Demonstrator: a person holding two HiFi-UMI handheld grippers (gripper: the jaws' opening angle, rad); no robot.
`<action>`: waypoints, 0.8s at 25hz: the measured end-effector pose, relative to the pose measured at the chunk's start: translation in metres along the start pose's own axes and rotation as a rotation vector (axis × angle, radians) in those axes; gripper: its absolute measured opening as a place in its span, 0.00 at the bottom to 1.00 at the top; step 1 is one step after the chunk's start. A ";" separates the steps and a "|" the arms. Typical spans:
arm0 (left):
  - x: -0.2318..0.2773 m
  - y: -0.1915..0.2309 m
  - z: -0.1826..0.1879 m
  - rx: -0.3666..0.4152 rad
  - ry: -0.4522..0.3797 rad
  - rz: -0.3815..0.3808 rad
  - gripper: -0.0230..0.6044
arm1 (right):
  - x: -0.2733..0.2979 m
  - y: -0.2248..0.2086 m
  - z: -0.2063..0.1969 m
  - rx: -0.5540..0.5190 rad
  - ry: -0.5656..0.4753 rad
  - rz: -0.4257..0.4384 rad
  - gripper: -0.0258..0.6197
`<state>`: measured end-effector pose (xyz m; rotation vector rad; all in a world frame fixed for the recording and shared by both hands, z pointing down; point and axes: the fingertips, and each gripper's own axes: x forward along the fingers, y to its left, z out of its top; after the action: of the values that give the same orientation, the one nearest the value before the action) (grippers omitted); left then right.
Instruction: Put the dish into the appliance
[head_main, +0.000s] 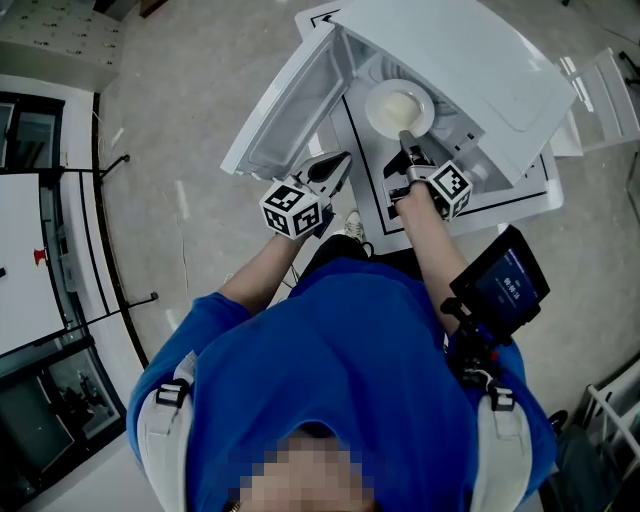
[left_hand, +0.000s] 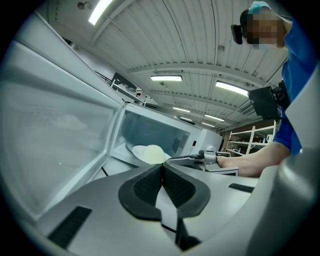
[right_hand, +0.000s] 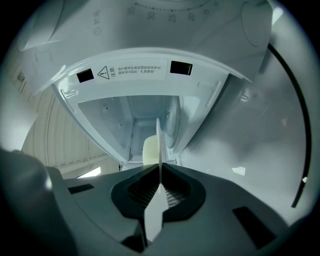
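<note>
the dish (head_main: 400, 108), a white plate with a pale lump of food (right_hand: 150, 150) on it, is already inside the mouth of the open microwave (head_main: 480, 70). its near rim is pinched between the closed right tongs (head_main: 407, 140), and i cannot tell whether it rests on the floor of the cavity or hangs just above it. the left tongs (head_main: 338, 165) are closed on nothing, just beside the open door (head_main: 285, 120). so the carrying looks nearly done, and what seems left is to set the dish down, let go and draw the right tongs out.
</note>
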<state>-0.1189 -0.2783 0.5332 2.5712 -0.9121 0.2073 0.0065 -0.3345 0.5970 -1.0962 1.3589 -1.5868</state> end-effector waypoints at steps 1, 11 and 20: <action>0.005 -0.003 0.000 0.005 0.006 -0.014 0.05 | 0.000 0.000 0.005 0.001 -0.013 -0.001 0.06; 0.033 -0.019 0.009 0.023 0.032 -0.106 0.05 | 0.004 0.010 0.038 0.009 -0.115 -0.011 0.06; 0.045 -0.016 0.011 0.025 0.056 -0.169 0.05 | 0.017 0.011 0.051 0.036 -0.201 -0.024 0.06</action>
<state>-0.0738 -0.2977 0.5302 2.6345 -0.6715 0.2416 0.0484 -0.3689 0.5920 -1.2190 1.1834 -1.4687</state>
